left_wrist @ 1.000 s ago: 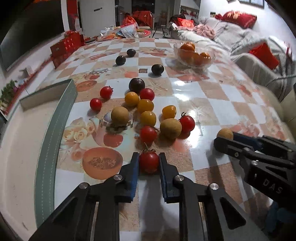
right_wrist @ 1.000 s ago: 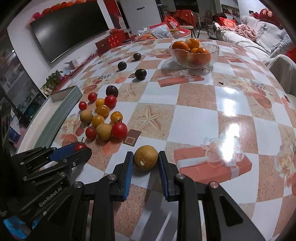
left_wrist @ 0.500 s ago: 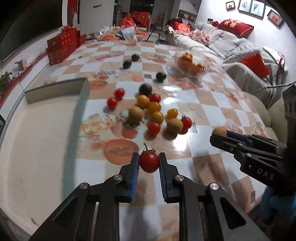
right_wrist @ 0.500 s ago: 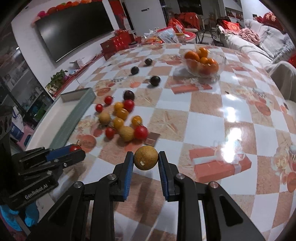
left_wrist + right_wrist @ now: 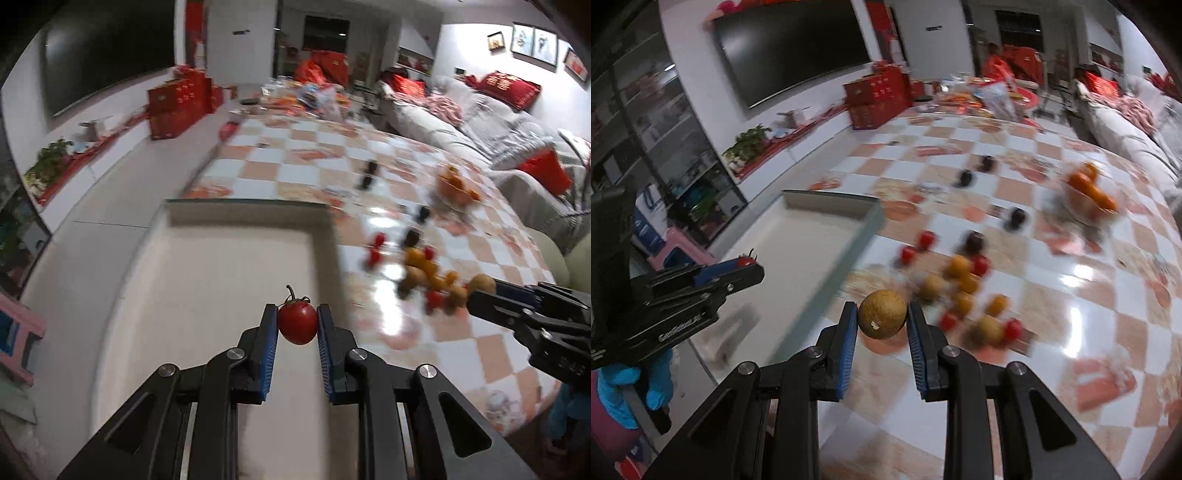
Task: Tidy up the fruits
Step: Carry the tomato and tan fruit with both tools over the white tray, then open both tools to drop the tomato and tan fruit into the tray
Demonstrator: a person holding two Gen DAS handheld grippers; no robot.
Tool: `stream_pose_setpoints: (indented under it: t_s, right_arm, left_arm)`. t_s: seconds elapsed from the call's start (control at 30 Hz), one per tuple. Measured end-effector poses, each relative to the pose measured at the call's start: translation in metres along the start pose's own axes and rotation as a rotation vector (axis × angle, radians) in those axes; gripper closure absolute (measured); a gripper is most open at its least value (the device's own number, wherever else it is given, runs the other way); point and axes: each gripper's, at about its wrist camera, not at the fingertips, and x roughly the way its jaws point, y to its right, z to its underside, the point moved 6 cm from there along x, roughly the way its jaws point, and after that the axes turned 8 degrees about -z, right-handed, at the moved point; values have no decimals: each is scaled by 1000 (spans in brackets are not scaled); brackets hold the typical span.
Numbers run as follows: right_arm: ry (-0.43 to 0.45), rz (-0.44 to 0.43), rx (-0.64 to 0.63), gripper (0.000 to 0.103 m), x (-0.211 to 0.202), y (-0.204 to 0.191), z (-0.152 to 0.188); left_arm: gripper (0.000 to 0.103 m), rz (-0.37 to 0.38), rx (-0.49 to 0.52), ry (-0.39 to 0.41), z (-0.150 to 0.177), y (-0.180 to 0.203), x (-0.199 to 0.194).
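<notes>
My left gripper (image 5: 297, 326) is shut on a red tomato (image 5: 297, 325) with a green stem and holds it above the pale tray (image 5: 207, 280). My right gripper (image 5: 882, 320) is shut on a round tan-brown fruit (image 5: 882, 319) and holds it over the table beside the tray's right rim (image 5: 849, 258). The left gripper also shows in the right wrist view (image 5: 748, 267), the right one in the left wrist view (image 5: 480, 291). A blurred cluster of red, yellow and brown fruits (image 5: 964, 291) lies on the checkered table.
A glass bowl of oranges (image 5: 1087, 199) stands at the far right. Dark plums (image 5: 966, 178) lie beyond the cluster. A sofa (image 5: 498, 129) runs along the right, a TV (image 5: 794, 48) and red boxes (image 5: 877, 98) stand at the back left.
Both grippers have lifted off the table and swung left with their fruits. The tomato now hangs over the tray; the brown fruit has come near the tray's rim.
</notes>
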Motion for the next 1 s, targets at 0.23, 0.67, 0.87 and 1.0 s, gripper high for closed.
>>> stream_pose_setpoints:
  t_s: [0.23,0.67,0.87,1.0]
  right_arm:
    - [-54,-62,-37,74,57,-48,-25]
    - [-174,-36,-50,74,142,-70,-35]
    - [-209,-3,-73,74,155,-70,-26]
    - [-207,16,-87,59,154,-71,-27]
  left_arm:
    - [81,-94,-26,-29,-10,-54,32]
    - [81,-126,-19,-164,6,-71,87]
    - [80,-156,27,-174,6,-65,88]
    - [80,-182,36,-172,5,-68,87]
